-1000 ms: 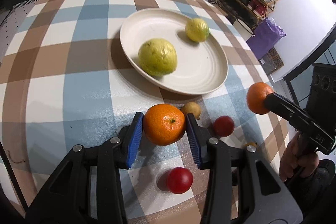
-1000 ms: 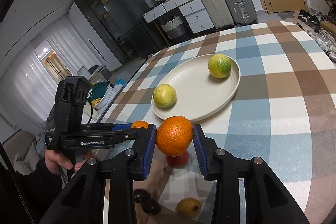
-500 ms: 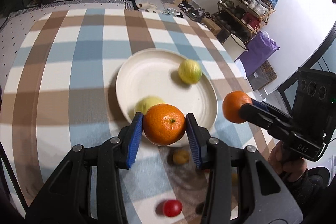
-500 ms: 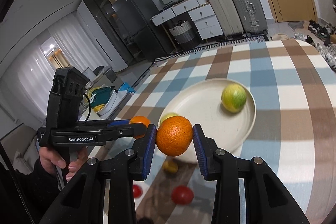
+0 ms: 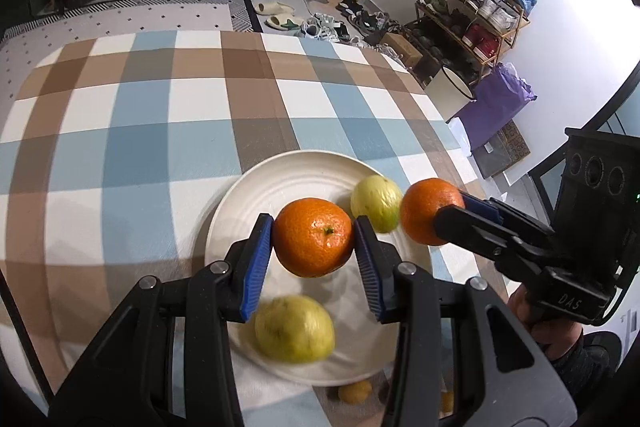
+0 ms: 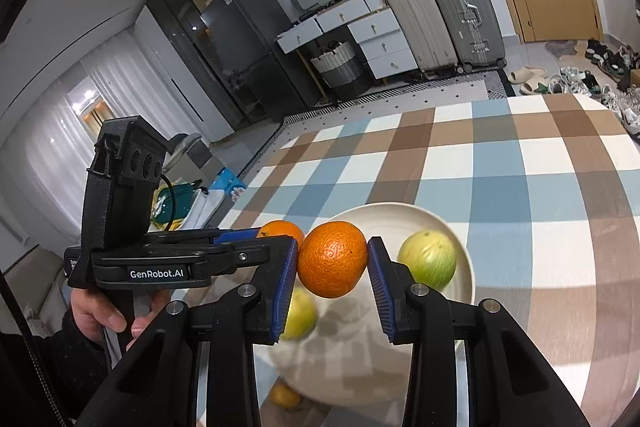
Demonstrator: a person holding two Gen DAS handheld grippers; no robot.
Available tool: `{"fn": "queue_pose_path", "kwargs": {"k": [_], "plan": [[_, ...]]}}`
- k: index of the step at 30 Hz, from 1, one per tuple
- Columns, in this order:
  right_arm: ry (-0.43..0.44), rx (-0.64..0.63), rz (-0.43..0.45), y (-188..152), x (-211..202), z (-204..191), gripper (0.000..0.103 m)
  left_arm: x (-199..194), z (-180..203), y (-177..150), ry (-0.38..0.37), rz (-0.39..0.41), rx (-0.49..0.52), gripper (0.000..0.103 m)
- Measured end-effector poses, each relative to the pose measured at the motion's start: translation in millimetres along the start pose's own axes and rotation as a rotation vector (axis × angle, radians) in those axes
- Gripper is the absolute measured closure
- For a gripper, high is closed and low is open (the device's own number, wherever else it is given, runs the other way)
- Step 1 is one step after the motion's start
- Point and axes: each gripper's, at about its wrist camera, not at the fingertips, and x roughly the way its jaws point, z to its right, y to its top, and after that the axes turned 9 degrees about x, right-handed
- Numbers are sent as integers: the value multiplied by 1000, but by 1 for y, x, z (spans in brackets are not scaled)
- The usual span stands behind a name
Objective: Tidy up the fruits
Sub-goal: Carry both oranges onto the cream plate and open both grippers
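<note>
Both grippers (image 5: 313, 242) (image 6: 333, 259) pinch oranges above the plate (image 5: 280, 183) holding two yellow-green fruits (image 5: 376, 202).

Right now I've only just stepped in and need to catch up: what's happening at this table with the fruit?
A person is sorting fruit with a handheld gripper in each hand. The left gripper is shut on an orange, and the right gripper is shut on a second orange. Both oranges are held in the air over the white plate, which already holds two yellow-green fruits. Neither orange has been set down yet. A small yellow fruit lies on the checked tablecloth beside the plate.
</note>
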Motion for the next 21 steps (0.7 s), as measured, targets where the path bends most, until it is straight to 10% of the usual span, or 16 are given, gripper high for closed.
{"fn": "queue_pose_path", "kwargs": {"k": [21], "plan": [[-62, 16, -67, 28, 58, 27, 66, 75, -18, 24, -34, -84, -18, 65]]}}
